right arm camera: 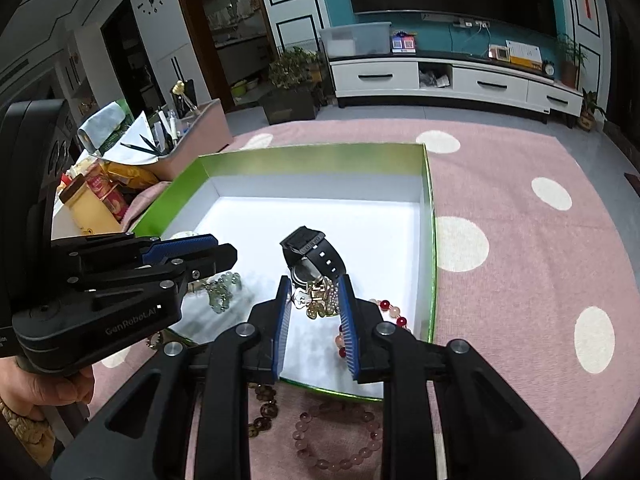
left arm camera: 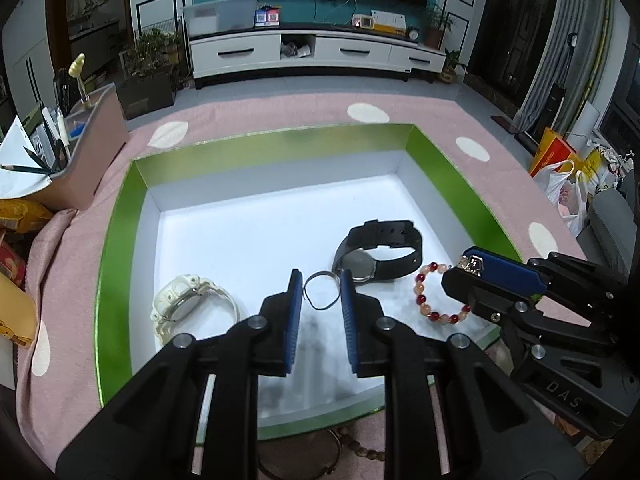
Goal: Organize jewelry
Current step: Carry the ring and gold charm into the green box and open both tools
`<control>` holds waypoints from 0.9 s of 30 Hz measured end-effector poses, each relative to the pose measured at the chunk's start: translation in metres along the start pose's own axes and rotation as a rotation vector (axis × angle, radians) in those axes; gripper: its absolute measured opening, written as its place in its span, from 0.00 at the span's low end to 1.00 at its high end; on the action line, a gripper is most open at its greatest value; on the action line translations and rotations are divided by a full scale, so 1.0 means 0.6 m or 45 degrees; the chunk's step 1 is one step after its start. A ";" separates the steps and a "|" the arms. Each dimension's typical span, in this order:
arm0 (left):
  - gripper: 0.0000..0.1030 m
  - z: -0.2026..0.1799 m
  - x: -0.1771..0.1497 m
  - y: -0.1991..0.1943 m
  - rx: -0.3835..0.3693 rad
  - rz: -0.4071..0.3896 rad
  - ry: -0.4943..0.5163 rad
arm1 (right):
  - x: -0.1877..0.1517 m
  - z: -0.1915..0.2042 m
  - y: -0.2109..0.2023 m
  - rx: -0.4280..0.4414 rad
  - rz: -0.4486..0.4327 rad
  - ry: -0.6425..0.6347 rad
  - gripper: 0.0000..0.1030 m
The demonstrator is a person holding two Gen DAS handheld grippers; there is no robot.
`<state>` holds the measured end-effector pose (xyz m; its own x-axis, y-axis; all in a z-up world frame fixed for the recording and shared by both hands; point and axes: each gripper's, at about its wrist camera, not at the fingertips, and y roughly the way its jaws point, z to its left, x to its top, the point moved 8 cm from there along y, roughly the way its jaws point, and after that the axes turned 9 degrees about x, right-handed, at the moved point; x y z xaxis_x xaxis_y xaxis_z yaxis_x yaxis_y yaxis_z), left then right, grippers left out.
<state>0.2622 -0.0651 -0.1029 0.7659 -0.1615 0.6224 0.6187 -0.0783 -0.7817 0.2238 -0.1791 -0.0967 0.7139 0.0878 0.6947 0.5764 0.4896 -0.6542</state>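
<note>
A green box [left arm camera: 120, 260] with a white floor lies on the pink spotted cloth. In it are a white watch [left arm camera: 192, 304], a black watch [left arm camera: 376, 252] and a red-and-peach bead bracelet [left arm camera: 436, 296]. My left gripper [left arm camera: 322, 280] is shut on a thin dark wire loop [left arm camera: 316, 306] low over the box floor. In the right wrist view, pale green beads [right arm camera: 222, 288] show under its tips. My right gripper [right arm camera: 314, 284] is shut on a gold jewelled piece [right arm camera: 318, 298] above the black watch [right arm camera: 312, 252], over the box's near right corner.
A dark brown bead string [right arm camera: 264, 412] and a pink bead bracelet [right arm camera: 340, 436] lie on the cloth in front of the box. A pink organiser with pens [left arm camera: 92, 148] and snack packets [right arm camera: 100, 196] stand to the left. A hand [right arm camera: 44, 384] holds the left gripper.
</note>
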 end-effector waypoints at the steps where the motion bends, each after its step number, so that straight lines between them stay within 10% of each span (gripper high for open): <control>1: 0.18 0.000 0.000 0.003 0.001 0.006 0.000 | -0.001 -0.001 0.003 -0.001 0.006 0.003 0.23; 22: 0.19 0.012 -0.007 0.026 0.022 0.043 -0.011 | 0.002 -0.007 0.009 -0.028 0.034 0.017 0.25; 27: 0.32 0.014 -0.005 0.017 0.027 0.024 -0.018 | 0.003 -0.009 0.000 -0.042 0.024 0.014 0.33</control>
<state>0.2679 -0.0572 -0.1123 0.7800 -0.1488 0.6079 0.6073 -0.0547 -0.7926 0.2273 -0.1836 -0.0967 0.7288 0.0869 0.6792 0.5758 0.4588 -0.6767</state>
